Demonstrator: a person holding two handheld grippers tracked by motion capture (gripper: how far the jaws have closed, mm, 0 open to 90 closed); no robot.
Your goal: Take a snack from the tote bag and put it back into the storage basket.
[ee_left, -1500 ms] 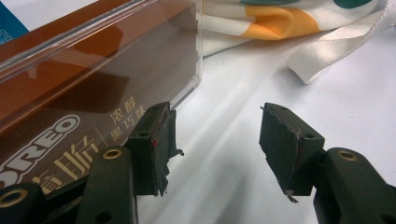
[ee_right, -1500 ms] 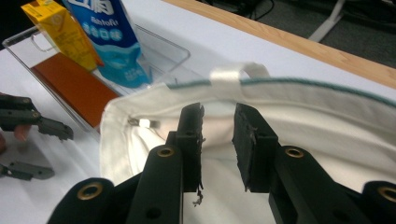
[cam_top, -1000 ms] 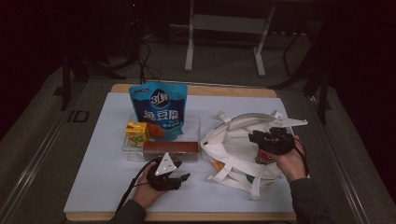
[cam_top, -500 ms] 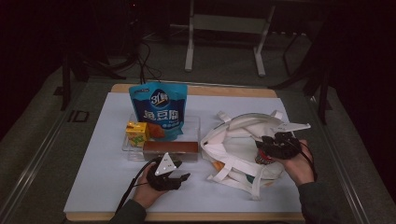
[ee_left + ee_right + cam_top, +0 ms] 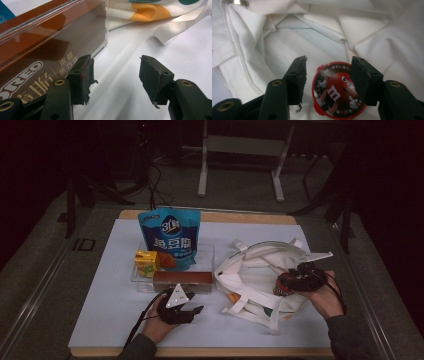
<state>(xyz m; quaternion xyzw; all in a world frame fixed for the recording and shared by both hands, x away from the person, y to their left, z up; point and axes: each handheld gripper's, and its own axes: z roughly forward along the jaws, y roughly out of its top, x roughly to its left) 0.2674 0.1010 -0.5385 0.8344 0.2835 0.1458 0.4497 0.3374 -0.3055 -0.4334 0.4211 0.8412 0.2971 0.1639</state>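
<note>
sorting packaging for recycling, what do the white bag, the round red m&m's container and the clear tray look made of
White drawstring bag: soft woven fabric, matte, creased, with stitched seams. Round red M&M's container: probably plastic with a glossy printed lid, judging by the shine. Clear tray: hard transparent plastic, with bright reflections along its edges.

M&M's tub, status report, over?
Right gripper jaws just opening, red M&M's tub loose between them inside white bag. Left gripper open, empty beside Oreo box. Nothing blocking.

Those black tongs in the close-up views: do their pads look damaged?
Yes. On the left tongs the pad is frayed, with bits hanging off its edge. The right tongs show the same ragged pad beside the red lid.
</note>
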